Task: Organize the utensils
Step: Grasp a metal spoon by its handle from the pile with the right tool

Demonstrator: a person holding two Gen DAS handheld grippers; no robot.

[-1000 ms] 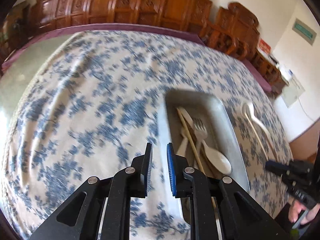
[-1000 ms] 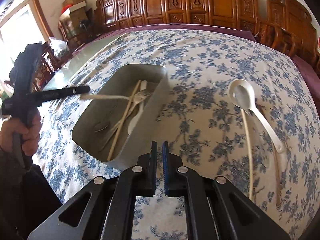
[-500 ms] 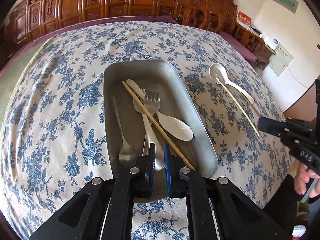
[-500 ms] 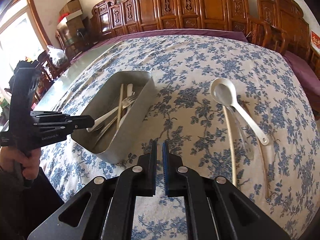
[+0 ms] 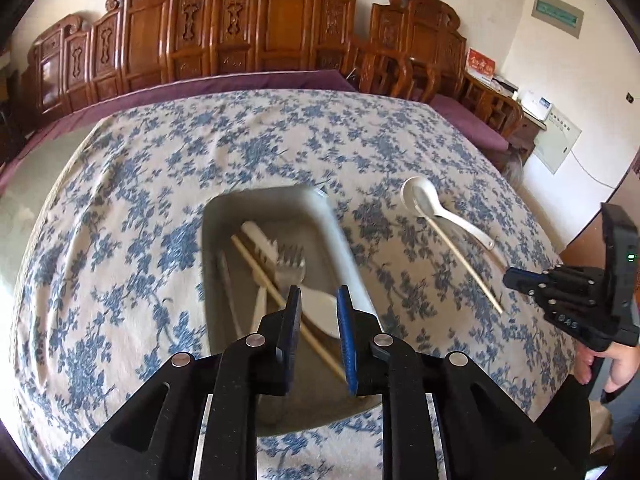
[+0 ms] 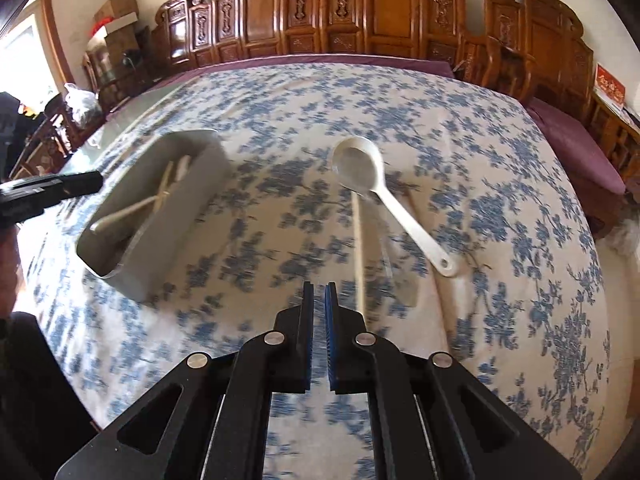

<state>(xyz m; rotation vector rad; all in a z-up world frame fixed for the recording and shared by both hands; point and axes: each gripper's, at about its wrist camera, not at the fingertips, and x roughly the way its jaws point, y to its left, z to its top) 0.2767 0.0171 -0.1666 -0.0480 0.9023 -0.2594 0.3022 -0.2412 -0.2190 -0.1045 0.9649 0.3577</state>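
A metal tray on the blue-flowered tablecloth holds a fork, a white spoon, a chopstick and a metal spoon. My left gripper hovers over the tray's near end, slightly open and empty. To the right of the tray lie a white ceramic spoon and a loose chopstick. My right gripper is shut and empty, just short of the chopstick's near end. The tray also shows in the right wrist view.
Carved wooden chairs line the table's far side, with more on the right. The right gripper shows at the right edge of the left wrist view, the left gripper at the left edge of the right wrist view.
My left gripper has pulled back from the tray and its jaws have opened a little. My right gripper has moved right, toward the loose chopstick and white spoon, still shut.
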